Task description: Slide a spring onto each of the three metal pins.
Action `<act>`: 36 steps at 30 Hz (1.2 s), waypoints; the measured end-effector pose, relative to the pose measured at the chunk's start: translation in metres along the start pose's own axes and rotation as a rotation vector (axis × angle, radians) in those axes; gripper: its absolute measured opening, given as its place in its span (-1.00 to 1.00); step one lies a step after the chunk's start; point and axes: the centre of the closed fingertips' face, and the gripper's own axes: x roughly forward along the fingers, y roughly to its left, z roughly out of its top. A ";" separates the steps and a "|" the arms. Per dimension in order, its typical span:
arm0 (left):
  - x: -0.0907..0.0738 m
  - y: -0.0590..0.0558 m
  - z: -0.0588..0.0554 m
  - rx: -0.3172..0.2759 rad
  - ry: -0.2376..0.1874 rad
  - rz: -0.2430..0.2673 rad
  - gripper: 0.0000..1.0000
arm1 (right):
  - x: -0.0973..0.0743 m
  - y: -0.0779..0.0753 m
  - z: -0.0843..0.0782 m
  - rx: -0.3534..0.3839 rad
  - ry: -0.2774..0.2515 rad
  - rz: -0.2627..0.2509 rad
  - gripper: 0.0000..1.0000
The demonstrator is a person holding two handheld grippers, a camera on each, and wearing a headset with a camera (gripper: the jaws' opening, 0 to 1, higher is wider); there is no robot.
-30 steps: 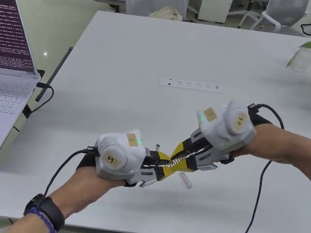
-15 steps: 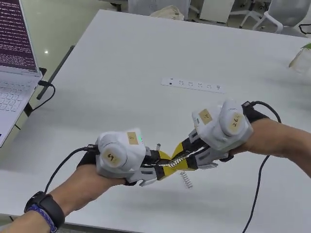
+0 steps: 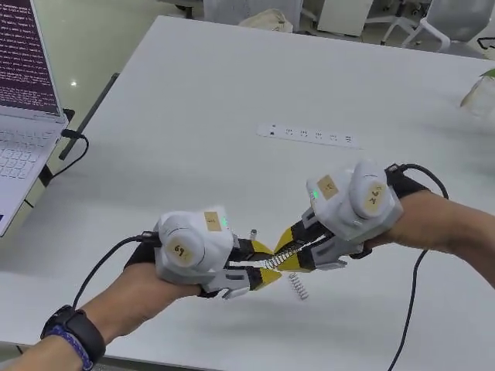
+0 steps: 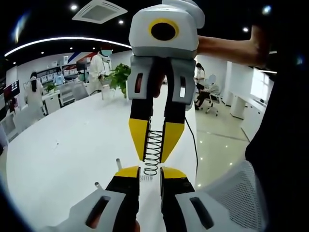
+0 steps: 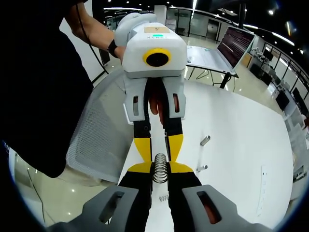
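My right gripper (image 5: 161,170) is clamped on a spring (image 5: 161,167), pinched across its coils. My left gripper (image 4: 150,173) meets it tip to tip, jaws drawn close with a narrow gap. The spring's free end reaches in between them; I cannot tell whether they grip anything. Both grippers hover near the worktop's (image 3: 201,116) front edge. A loose spring (image 3: 298,286) lies just below the tips, and two pins (image 5: 205,140) sit just beside them. A power strip (image 3: 309,136) lies mid-worktop, a laptop (image 3: 19,116) beyond its left edge.
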 end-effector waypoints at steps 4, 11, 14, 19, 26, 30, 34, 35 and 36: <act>-0.003 0.002 -0.007 -0.009 0.012 0.012 -0.77 | 0.001 0.000 -0.003 0.010 0.006 -0.002 -0.83; -0.011 0.005 -0.020 -0.037 0.025 0.037 -0.74 | 0.004 0.002 -0.011 0.026 0.027 -0.003 -0.83; -0.016 0.006 -0.026 -0.051 0.029 0.053 -0.72 | 0.005 0.003 -0.016 0.037 0.033 -0.004 -0.83; -0.024 0.008 -0.033 -0.075 0.029 0.080 -0.69 | 0.007 0.004 -0.024 0.055 0.045 -0.008 -0.83; -0.037 0.009 -0.044 -0.106 0.036 0.116 -0.63 | 0.007 0.004 -0.031 0.073 0.057 -0.012 -0.83; -0.044 0.012 -0.050 -0.126 0.039 0.138 -0.59 | 0.007 0.003 -0.033 0.079 0.059 -0.016 -0.83; -0.050 0.013 -0.054 -0.144 0.036 0.156 -0.58 | 0.008 0.001 -0.037 0.084 0.072 -0.023 -0.83; -0.052 0.014 -0.055 -0.149 0.036 0.163 -0.58 | 0.009 0.000 -0.039 0.086 0.079 -0.027 -0.83; -0.054 0.014 -0.056 -0.153 0.036 0.169 -0.57 | 0.009 -0.002 -0.041 0.087 0.088 -0.031 -0.83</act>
